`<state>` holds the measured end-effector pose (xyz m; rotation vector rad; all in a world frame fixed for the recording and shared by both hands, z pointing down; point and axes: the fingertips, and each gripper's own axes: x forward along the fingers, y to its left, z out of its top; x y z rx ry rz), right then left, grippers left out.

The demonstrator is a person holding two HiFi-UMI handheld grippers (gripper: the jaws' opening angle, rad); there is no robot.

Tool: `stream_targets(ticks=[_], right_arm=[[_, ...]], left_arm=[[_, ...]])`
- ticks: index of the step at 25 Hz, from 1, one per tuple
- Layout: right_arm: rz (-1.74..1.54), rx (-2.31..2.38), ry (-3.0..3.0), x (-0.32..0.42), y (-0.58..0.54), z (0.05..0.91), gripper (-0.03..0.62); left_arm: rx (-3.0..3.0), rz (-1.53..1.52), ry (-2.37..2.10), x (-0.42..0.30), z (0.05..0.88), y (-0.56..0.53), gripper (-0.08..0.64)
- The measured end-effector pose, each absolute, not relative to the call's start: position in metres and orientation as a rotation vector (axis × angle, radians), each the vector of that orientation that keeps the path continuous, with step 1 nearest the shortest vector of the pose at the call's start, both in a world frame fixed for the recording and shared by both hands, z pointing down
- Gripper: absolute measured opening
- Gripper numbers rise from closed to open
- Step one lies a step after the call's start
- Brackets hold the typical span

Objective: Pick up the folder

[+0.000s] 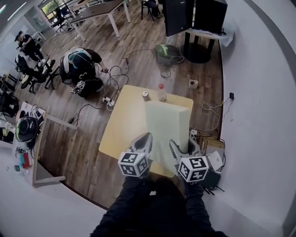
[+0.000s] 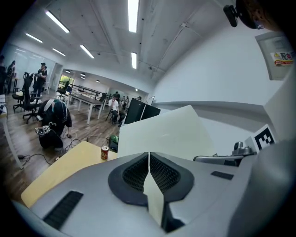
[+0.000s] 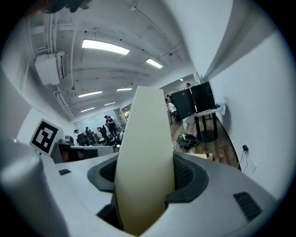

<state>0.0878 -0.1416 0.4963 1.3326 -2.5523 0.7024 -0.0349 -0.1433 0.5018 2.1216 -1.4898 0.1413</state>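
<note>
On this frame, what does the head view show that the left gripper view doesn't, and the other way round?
Head view only: a bottle standing beside the can, and the person's dark sleeves. Left gripper view only: the left tongs seen close up, closed on the thin edge of the folder, and the ceiling lights. Both: the pale folder held over the yellow table, with the can on that table.

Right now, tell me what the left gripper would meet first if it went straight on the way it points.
The left gripper meets only the folder it grips, which travels with it. The sheet hides what lies beyond; the can sits low and left of that line. Depth unclear.
</note>
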Motion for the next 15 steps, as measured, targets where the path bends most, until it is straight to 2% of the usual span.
stream_targets(ticks=[15], right_arm=[[0.341,1.335,-2.658,0.002,-0.131,0.393,0.288]], left_arm=[[2.152,-0.014,-1.657,-0.123,0.419,-0.123,0.04]])
